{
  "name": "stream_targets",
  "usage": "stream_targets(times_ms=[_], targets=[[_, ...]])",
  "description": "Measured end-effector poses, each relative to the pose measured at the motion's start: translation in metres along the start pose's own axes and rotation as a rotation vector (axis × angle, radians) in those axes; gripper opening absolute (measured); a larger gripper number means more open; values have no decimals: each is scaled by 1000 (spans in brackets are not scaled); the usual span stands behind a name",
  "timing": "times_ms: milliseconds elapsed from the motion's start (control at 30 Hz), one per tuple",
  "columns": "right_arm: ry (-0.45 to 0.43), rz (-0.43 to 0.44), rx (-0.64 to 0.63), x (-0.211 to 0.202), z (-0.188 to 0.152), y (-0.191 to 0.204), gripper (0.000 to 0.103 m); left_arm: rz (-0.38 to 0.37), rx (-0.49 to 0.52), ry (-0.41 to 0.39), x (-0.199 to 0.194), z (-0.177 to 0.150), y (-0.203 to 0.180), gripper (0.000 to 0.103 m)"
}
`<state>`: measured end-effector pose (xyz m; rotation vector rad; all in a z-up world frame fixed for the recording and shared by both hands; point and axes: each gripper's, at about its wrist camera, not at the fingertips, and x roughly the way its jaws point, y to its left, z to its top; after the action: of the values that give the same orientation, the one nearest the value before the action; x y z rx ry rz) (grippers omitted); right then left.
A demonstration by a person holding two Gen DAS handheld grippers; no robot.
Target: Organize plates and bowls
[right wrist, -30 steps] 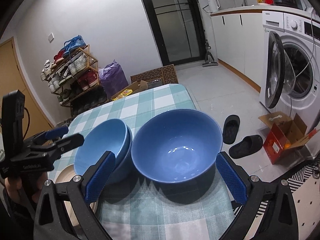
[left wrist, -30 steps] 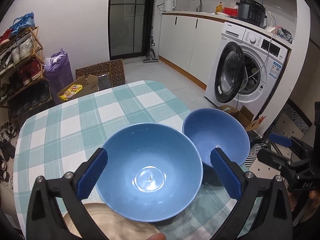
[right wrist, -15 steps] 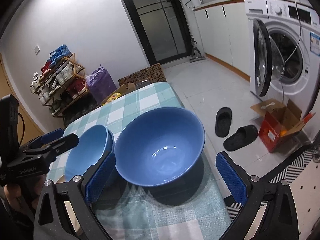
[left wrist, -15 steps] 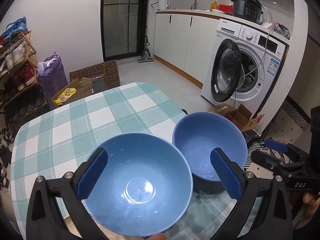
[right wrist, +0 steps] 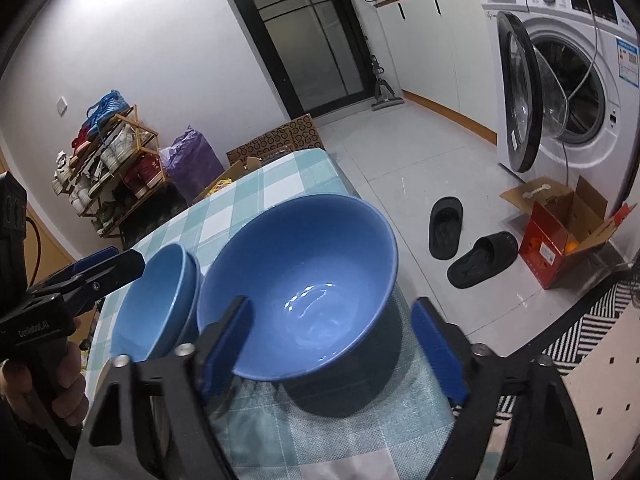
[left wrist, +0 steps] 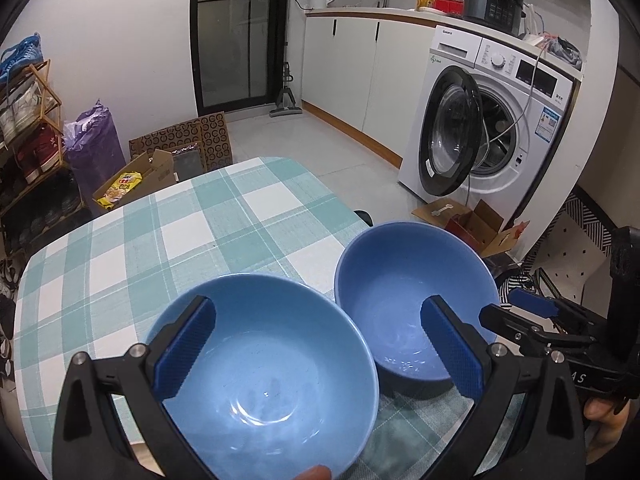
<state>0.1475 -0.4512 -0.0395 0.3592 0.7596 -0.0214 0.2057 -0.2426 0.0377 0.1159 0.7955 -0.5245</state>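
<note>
Two blue bowls stand side by side on the green-checked table (left wrist: 168,232). The light blue bowl (left wrist: 276,376) lies under my left gripper (left wrist: 316,356), whose open fingers hover over its rim. It seems nested on another bowl in the right wrist view (right wrist: 156,308). The darker blue bowl (right wrist: 304,292) sits at the table's right edge, also in the left wrist view (left wrist: 404,304). My right gripper (right wrist: 332,348) is open, its fingers straddling this bowl's near rim, the left fingertip (right wrist: 224,340) close to the rim.
A washing machine (left wrist: 492,128) with its door open stands on the right. Slippers (right wrist: 464,236) and a red carton (right wrist: 560,232) lie on the floor by the table edge. A shoe rack (right wrist: 108,164) and cardboard boxes (left wrist: 160,168) stand beyond the table.
Both grippers have moved in closer over their bowls. The right gripper's fingers have narrowed somewhat around the darker bowl's near rim. The beige plate under the left gripper is out of sight.
</note>
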Motion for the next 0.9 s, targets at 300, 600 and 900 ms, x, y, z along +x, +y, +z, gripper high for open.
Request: stream_targets(times_ms=[300, 600, 900], targets=[[24, -4, 22, 18, -2, -9, 64, -4, 12, 24, 13, 3, -5, 103], [50, -17, 61, 31, -4, -28, 46, 25, 101, 33, 25, 2, -23, 103], [67, 3, 72, 35, -7, -36, 45, -10, 145, 43, 37, 6, -35, 89]])
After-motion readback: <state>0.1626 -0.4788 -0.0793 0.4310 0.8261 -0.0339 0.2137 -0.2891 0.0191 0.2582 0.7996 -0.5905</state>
